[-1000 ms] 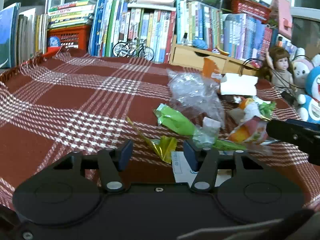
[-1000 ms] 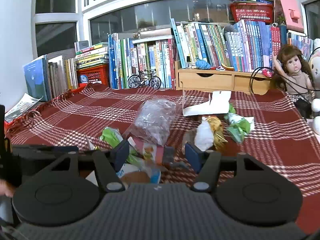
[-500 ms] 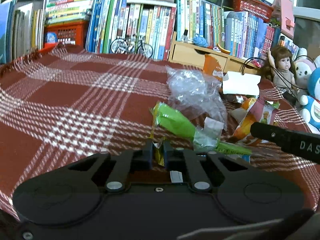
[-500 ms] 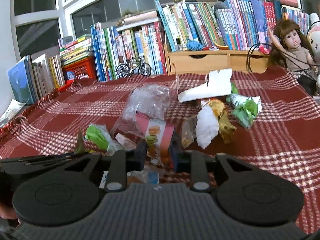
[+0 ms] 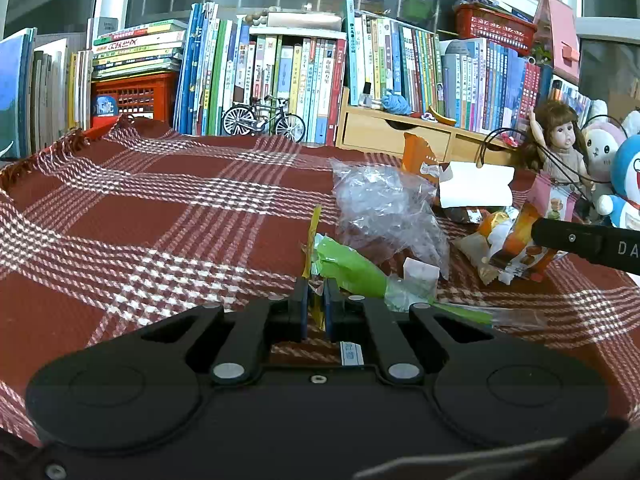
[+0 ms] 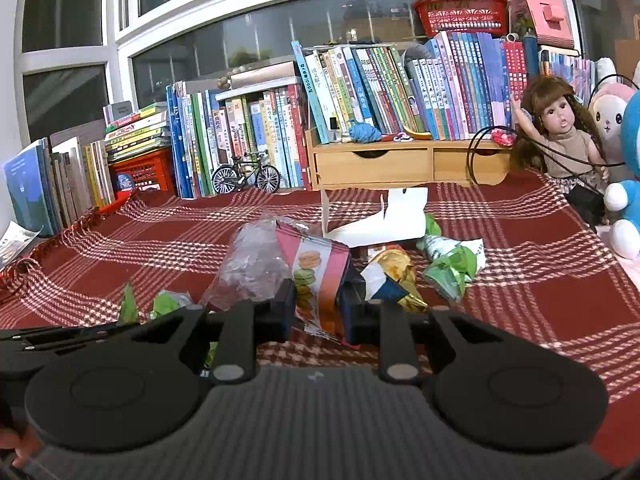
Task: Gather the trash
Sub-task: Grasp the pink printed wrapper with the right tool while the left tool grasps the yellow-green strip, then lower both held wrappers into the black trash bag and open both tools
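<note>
Red-and-white plaid cloth (image 5: 160, 216) covers the bench. Row of books (image 6: 360, 92) stands along the back by the window. Toy bicycle (image 6: 246, 176) in front of the books, wooden drawer box (image 6: 400, 164) beside it. Doll (image 6: 560, 136) and plush toys (image 6: 624, 168) at right. Red basket (image 6: 460, 16) on top of the books.

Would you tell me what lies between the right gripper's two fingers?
In the right wrist view, a pink macaron snack packet stands pinched between the right gripper's fingers.
</note>
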Action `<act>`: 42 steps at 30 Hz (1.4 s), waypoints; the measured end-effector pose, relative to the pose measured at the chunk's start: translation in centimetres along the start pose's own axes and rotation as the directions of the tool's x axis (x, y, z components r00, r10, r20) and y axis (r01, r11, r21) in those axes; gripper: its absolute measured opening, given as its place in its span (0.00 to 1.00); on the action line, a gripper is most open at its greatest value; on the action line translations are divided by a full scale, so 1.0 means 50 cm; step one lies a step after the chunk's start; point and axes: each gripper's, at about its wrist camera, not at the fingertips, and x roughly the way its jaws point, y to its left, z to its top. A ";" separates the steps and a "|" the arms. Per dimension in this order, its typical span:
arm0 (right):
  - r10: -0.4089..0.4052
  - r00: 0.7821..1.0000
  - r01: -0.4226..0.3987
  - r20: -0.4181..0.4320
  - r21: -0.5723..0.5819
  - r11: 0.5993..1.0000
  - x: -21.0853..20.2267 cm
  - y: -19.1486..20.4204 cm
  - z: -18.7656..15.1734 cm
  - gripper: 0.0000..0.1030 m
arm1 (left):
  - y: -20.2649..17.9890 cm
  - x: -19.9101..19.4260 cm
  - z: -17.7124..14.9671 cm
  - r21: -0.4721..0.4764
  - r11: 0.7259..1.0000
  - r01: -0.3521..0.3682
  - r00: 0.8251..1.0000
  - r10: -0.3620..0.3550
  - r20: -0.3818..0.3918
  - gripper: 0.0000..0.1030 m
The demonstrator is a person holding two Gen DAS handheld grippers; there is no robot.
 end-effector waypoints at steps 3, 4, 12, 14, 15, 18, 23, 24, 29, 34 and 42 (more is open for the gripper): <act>-0.003 1.000 0.003 0.003 -0.002 1.000 -0.005 -0.002 -0.001 0.28 | -0.003 -0.006 0.002 0.005 1.000 0.000 1.000 0.000 0.006 0.07; -0.003 1.000 0.003 0.004 -0.004 1.000 -0.007 -0.002 -0.001 0.28 | -0.004 -0.009 0.003 0.006 1.000 0.001 1.000 -0.001 0.008 0.07; 0.000 1.000 0.001 0.018 -0.027 1.000 -0.034 0.000 -0.007 0.28 | -0.010 -0.036 0.011 0.018 1.000 0.010 1.000 -0.010 0.026 0.07; 0.002 1.000 -0.001 0.020 -0.029 1.000 -0.041 0.000 -0.008 0.28 | -0.012 -0.042 0.011 0.020 1.000 0.013 1.000 -0.014 0.028 0.07; 0.003 1.000 -0.003 0.020 -0.030 1.000 -0.045 0.000 -0.009 0.28 | -0.012 -0.045 0.011 0.022 1.000 0.015 0.999 -0.015 0.028 0.07; 0.007 1.000 -0.006 0.019 -0.035 0.999 -0.055 0.001 -0.013 0.28 | -0.015 -0.053 0.009 0.028 0.999 0.020 0.999 -0.021 0.028 0.07; 0.014 1.000 -0.013 0.018 -0.045 0.999 -0.074 0.004 -0.023 0.28 | -0.017 -0.070 0.002 0.036 0.999 0.034 0.999 -0.034 0.026 0.07; 0.018 1.000 -0.017 0.016 -0.044 0.999 -0.079 0.004 -0.025 0.28 | -0.017 -0.074 -0.001 0.037 0.999 0.036 0.999 -0.037 0.026 0.07; 0.038 0.999 -0.038 0.008 -0.040 0.998 -0.099 0.008 -0.038 0.28 | -0.020 -0.085 -0.017 0.041 0.998 0.047 0.999 -0.048 0.011 0.06; 0.048 0.999 -0.048 0.006 -0.052 0.998 -0.118 0.012 -0.049 0.27 | -0.024 -0.100 -0.026 0.049 0.997 0.062 0.998 -0.063 0.006 0.06; 0.057 0.998 -0.055 0.034 -0.051 0.997 -0.152 0.012 -0.051 0.27 | -0.031 -0.129 -0.015 0.068 0.994 0.087 0.995 -0.090 0.035 0.06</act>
